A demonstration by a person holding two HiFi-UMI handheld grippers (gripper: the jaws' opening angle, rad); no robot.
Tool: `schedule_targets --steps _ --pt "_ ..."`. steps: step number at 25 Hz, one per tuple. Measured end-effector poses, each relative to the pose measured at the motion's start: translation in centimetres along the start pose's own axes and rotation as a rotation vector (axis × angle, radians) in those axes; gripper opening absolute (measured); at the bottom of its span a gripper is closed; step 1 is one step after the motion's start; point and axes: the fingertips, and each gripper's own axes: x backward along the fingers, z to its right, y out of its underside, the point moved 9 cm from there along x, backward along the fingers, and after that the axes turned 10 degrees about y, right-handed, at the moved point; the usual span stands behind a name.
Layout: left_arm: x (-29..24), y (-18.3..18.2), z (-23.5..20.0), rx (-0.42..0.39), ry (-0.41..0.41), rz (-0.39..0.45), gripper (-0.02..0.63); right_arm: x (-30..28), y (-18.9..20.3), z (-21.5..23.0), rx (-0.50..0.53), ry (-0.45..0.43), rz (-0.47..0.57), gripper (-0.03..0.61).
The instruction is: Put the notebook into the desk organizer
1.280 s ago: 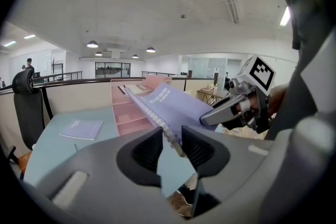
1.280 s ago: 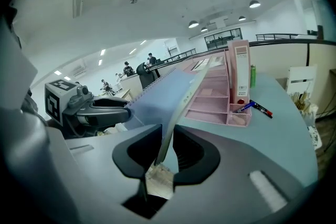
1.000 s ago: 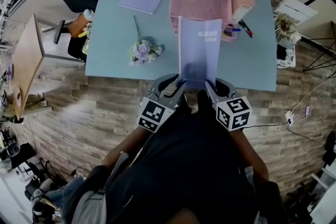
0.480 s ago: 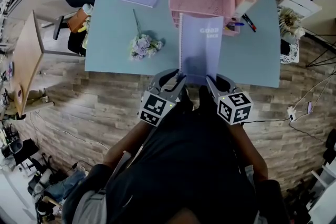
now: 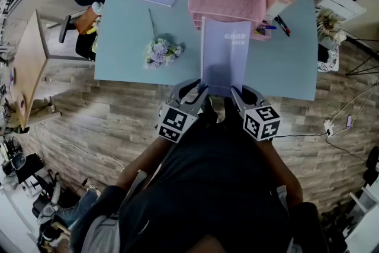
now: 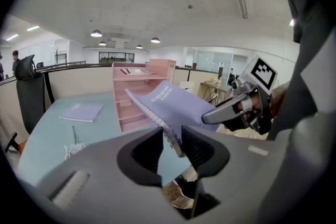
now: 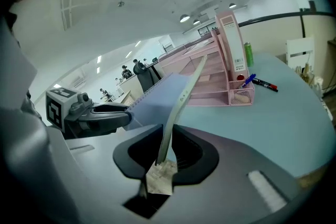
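- Here the left hand-held gripper (image 6: 170,141) is clenched on the notebook's (image 5: 224,56) spiral edge and the right hand-held gripper (image 7: 167,152) on its open edge, likely so it cannot sag.
- The notebook hangs over the tabletop (image 5: 130,50), its far end at the desk organizer's (image 5: 228,0) front, seemingly aimed at a shelf.

You in a black top (image 5: 219,186), forearms bare below it. Your left gripper (image 5: 200,92) and right gripper (image 5: 235,93) are rounded pale-grey shells with dark jaw pads. Each carries a white cube, left (image 5: 173,123) and right (image 5: 262,122), printed with black square markers.
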Motion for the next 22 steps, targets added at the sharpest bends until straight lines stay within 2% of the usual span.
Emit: schedule_targets --steps 22 --pt "-3.7 -2.2 -5.3 0.063 -0.058 0.009 0.167 -4.2 -4.7 3.3 -0.059 -0.015 0.024 0.054"
